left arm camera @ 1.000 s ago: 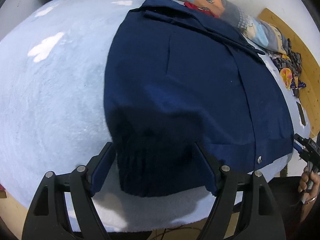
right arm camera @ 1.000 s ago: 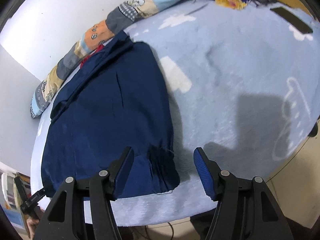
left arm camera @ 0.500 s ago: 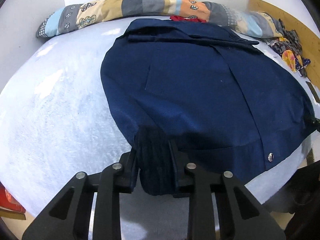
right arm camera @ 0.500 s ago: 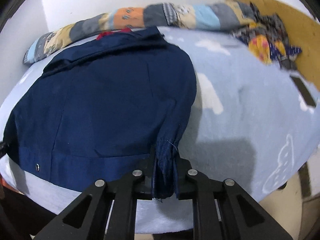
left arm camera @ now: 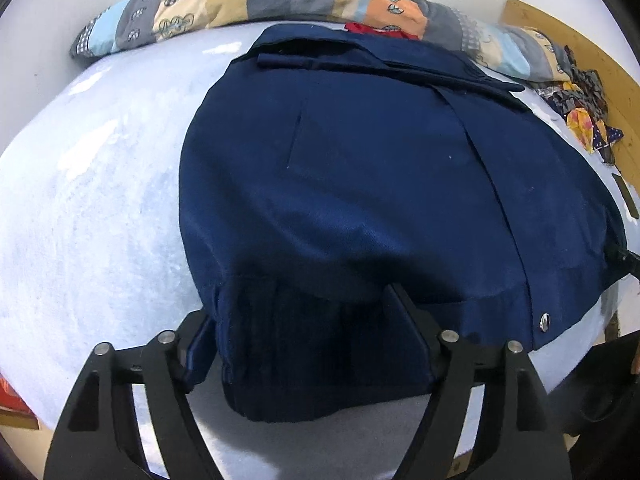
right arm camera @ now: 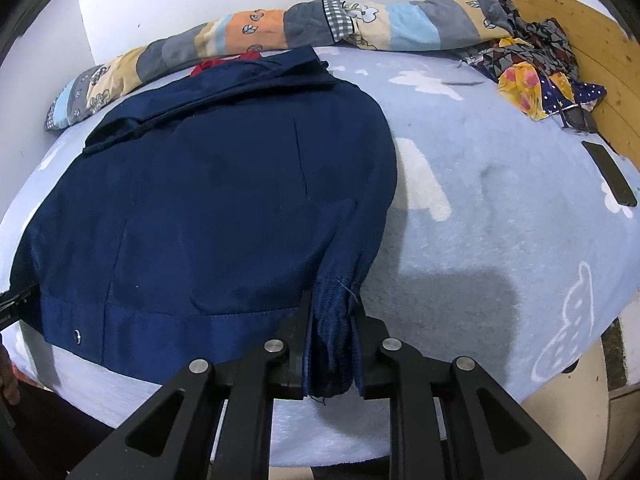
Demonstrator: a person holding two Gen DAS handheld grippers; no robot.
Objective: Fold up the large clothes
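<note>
A large navy-blue woven jacket (right arm camera: 216, 200) lies flat on the pale blue fleecy bedspread (right arm camera: 500, 220), collar at the far side against a long patchwork bolster (right arm camera: 320, 28). The right gripper (right arm camera: 332, 344) is pressed together, pinching the ribbed cuff (right arm camera: 332, 320) at the near hem. The left gripper (left arm camera: 308, 344) stands spread around the other dark ribbed cuff (left arm camera: 320, 360), gripping nothing. This looks like the start of a fold: the left needs to clamp before both lift towards the collar.

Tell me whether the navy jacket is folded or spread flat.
Partly folded: the navy jacket lies flat on the bed, sleeves tucked in; the right tongs pinch one cuff.
</note>
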